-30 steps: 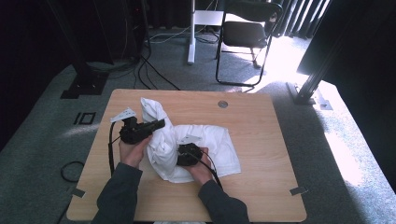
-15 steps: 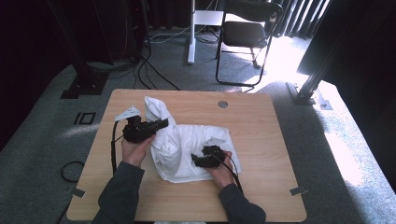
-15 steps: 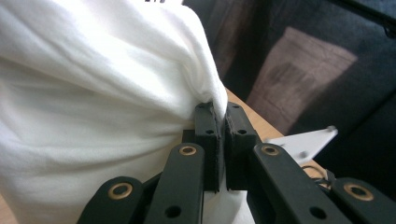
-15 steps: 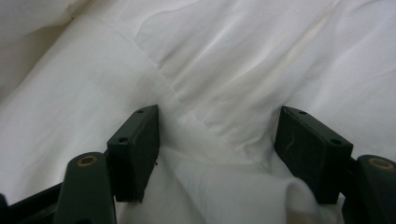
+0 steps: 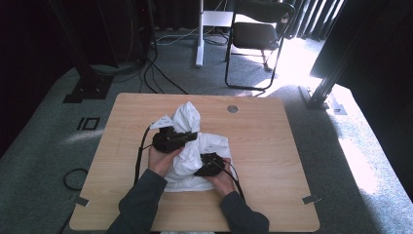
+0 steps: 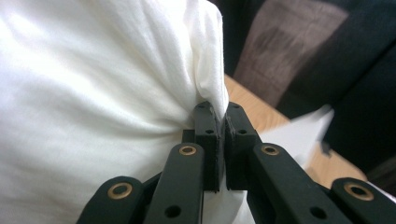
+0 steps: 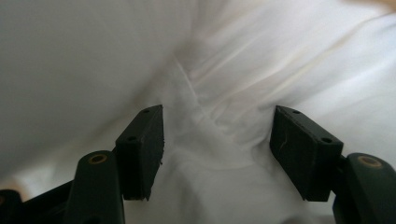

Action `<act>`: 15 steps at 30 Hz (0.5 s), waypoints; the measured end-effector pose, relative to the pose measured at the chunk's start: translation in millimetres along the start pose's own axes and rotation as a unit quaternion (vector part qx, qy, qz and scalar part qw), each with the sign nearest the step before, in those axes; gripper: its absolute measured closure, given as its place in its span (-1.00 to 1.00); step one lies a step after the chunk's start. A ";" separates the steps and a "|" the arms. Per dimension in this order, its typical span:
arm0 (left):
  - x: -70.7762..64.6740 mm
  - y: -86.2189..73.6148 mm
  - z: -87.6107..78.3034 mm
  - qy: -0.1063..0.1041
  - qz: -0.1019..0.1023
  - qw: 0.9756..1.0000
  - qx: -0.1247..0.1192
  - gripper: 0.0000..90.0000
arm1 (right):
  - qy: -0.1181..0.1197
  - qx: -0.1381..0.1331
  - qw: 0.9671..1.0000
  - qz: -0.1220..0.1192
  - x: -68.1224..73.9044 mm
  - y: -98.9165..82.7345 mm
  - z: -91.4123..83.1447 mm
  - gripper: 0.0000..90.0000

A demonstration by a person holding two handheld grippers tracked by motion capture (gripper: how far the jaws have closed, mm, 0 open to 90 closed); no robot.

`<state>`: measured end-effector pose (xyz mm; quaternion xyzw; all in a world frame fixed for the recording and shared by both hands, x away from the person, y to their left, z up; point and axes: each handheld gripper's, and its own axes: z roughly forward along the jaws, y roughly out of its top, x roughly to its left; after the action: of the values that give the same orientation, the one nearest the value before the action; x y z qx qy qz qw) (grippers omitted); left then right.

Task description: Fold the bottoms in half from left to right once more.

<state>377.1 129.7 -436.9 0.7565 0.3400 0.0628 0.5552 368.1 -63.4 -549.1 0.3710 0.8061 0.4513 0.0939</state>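
The big white soft cotton cloth [image 5: 195,146], prob. a shirt or sheet, lies bunched in a heap on the light wooden table [image 5: 272,146], roughly mid-table, w/ one peak pulled up toward the far edge. Left tool [image 5: 191,138] has its jaws pressed together, pinching a gathered fold of the cloth; in the left gripper view [image 6: 217,140] the fabric fans out taut from right above the pad tips and drapes off to the tool's left. Right tool [image 5: 207,168] sits spread, low on the heap; its jaws have just been closing a bit, and in the right gripper view [image 7: 217,154] a wrinkled ridge of cloth lies between the pads [image 7: 142,147] w/o them pressing on it, so no grip there yet. Handling, as I judge it: v. light, limp, no stiffness at all, so it sags & folds wherever unsupported; not fragile, not slippery against rubbery pads, but a thin single layer can slide out if pinched shallow. Best hold = a bunched fold or a hem/corner taken deep between the pads, not a flat spread. For the right tool the ridge straight ahead of it, between the jaws, looks a fair bite; a seam or edge would give better control for spreading, though none is clear to see. Pulling the two tools apart should tension the stretch between them; too fast and the left pinch may slip.
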 end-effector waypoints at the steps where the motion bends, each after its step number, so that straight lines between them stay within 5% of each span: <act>1: 1.2 -4.9 4.1 -0.004 -0.004 1.000 0.006 0.93 | -0.001 -0.011 1.000 0.002 -3.4 -1.0 -7.8 -0.23; 4: 0.6 -12.6 12.2 -0.008 -0.006 1.000 0.014 0.93 | -0.035 -0.044 0.998 0.014 -24.2 -5.0 -43.1 -0.24; 8: -3.8 -18.7 26.6 -0.012 -0.002 0.999 0.031 0.93 | -0.086 -0.050 0.994 0.047 -55.7 -11.9 -75.0 -0.25; 15: -3.5 -39.4 63.8 -0.029 -0.007 0.996 0.079 0.93 | -0.135 -0.053 0.986 0.083 -86.0 -21.9 -100.4 -0.24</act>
<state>387.1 82.7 -494.6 0.7970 0.3329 0.0107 0.5039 368.8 -195.1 -524.6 0.4882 0.7278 0.4453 0.1835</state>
